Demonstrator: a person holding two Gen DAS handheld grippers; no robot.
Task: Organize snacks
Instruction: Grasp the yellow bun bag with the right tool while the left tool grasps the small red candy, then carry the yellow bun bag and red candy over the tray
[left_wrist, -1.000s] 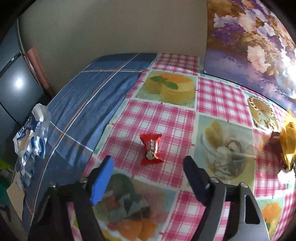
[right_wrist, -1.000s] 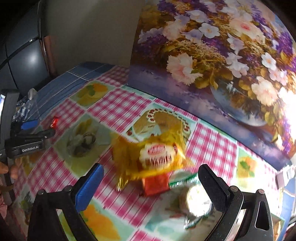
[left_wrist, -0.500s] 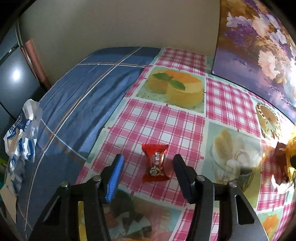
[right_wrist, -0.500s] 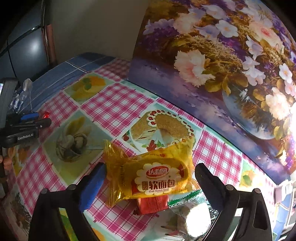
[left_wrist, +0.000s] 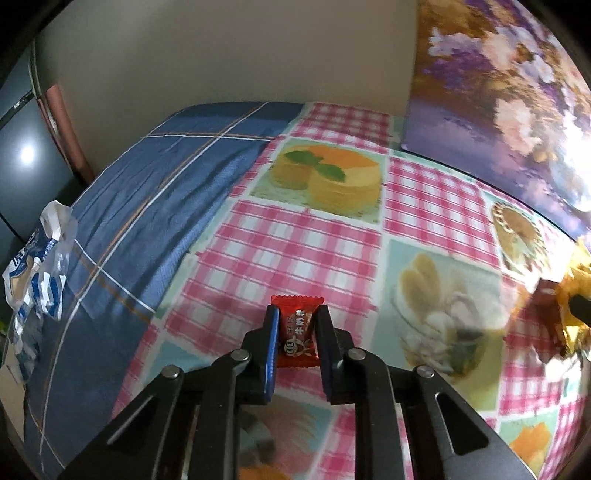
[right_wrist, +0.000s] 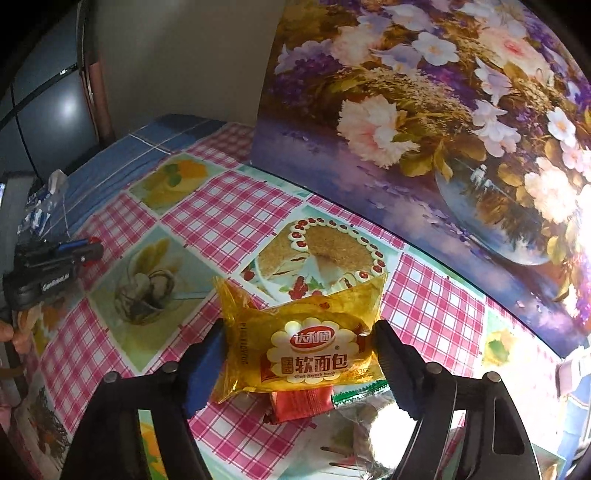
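Observation:
A small red candy (left_wrist: 298, 339) lies on the checked tablecloth (left_wrist: 295, 240), and my left gripper (left_wrist: 297, 314) is shut on its sides. In the right wrist view a yellow soft-bread pack (right_wrist: 306, 354) sits between the jaws of my right gripper (right_wrist: 299, 328). Those jaws are closing. Their pads (right_wrist: 207, 354) have reached the wrapper's side edges, and the wrapper does not look squeezed. Under the pack lie a red snack (right_wrist: 301, 404) and a clear wrapper with a green edge (right_wrist: 365, 417). The left gripper (right_wrist: 86, 249) shows far left in this view.
A big floral picture (right_wrist: 424, 129) leans against the wall along the table's back right. A blue plaid cloth (left_wrist: 147, 192) covers the left side, with a crumpled blue-and-white plastic bag (left_wrist: 37, 266) at its edge. A person's fingers (right_wrist: 14, 336) show at far left.
My left gripper came down over the red candy and closed on it. My right gripper narrowed around the yellow bread pack, which now fills the space between its fingers.

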